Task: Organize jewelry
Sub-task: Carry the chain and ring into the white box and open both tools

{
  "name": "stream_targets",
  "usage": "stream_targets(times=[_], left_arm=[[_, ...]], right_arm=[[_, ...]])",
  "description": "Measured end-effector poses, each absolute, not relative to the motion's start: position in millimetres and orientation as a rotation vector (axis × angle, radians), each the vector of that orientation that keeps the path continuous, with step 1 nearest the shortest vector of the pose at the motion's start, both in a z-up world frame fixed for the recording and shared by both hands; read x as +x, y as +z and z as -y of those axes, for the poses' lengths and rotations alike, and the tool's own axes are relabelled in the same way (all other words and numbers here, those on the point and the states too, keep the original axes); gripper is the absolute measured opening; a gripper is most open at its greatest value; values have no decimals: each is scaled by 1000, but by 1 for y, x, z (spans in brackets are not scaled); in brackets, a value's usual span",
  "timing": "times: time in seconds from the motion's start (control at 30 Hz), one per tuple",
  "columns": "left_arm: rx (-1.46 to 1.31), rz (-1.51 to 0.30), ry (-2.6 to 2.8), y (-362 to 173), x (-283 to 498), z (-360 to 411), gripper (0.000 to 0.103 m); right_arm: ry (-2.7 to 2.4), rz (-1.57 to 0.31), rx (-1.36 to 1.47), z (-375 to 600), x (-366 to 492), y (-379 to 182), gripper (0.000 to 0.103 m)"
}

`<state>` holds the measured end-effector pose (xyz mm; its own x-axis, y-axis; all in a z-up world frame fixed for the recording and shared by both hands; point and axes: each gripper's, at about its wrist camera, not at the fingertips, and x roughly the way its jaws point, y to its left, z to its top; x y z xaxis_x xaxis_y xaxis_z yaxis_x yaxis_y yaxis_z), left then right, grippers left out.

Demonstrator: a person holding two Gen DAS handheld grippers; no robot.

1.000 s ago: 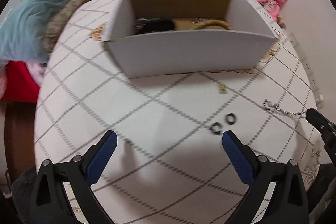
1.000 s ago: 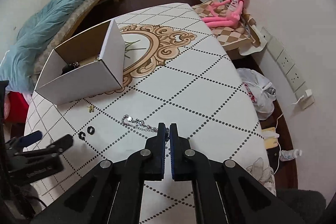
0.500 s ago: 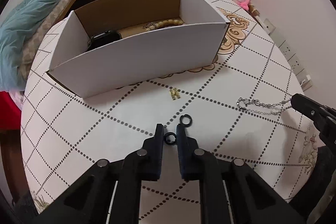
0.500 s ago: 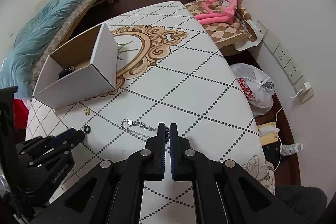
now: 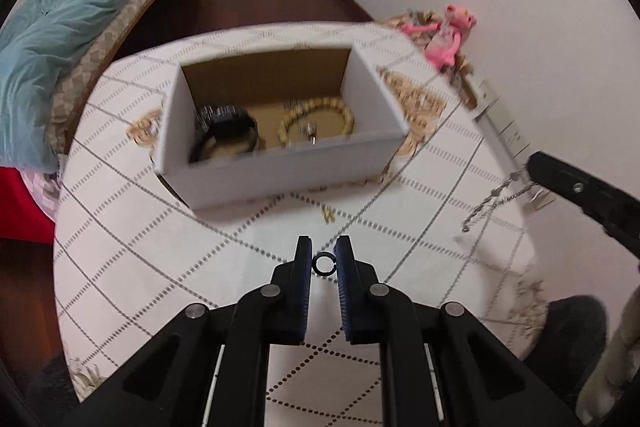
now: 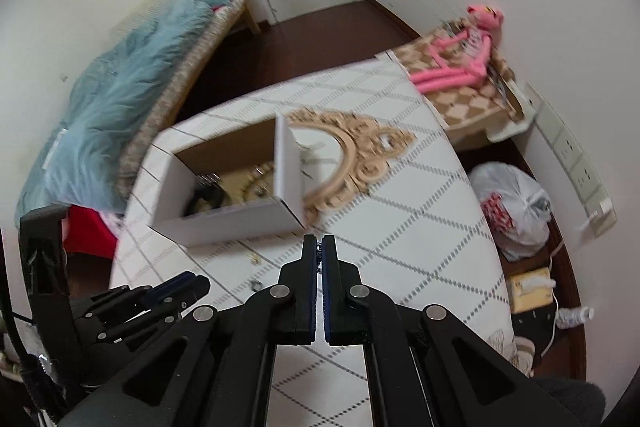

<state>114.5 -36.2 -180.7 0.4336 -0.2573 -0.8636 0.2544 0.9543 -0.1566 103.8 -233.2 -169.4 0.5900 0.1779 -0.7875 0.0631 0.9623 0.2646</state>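
My left gripper (image 5: 323, 254) is shut on a small black ring (image 5: 322, 263) and holds it above the white table (image 5: 160, 251). My right gripper (image 6: 319, 247) is shut on a silver chain (image 5: 486, 205), which dangles from it at the right of the left wrist view. The open cardboard box (image 5: 288, 163) stands ahead; inside lie a black band (image 5: 226, 133) and a beaded bracelet (image 5: 320, 111). A small gold earring (image 5: 329, 215) lies in front of the box. Another black ring (image 6: 255, 283) rests on the table in the right wrist view.
A bed with a blue duvet (image 5: 68, 27) lies to the left. A pink plush toy (image 6: 464, 43) sits at the far right. A plastic bag (image 6: 516, 203) and wall sockets (image 6: 576, 163) are right of the table. A gold ornament print (image 6: 352, 155) marks the table's middle.
My left gripper closed on a black ring and lifted it off the table. My right gripper rose with the silver chain, which now hangs free. Both moved toward the box.
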Motion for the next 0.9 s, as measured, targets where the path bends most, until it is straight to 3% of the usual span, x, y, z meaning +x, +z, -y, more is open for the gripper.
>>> stream_targets(times=[0.4, 0.9], left_arm=[[-55, -987, -348, -99, 188, 8, 9], [-108, -1167, -319, -154, 281, -2, 10]], right_arm=[[217, -848, 224, 200, 172, -88, 2], [244, -1091, 161, 163, 271, -165, 2]])
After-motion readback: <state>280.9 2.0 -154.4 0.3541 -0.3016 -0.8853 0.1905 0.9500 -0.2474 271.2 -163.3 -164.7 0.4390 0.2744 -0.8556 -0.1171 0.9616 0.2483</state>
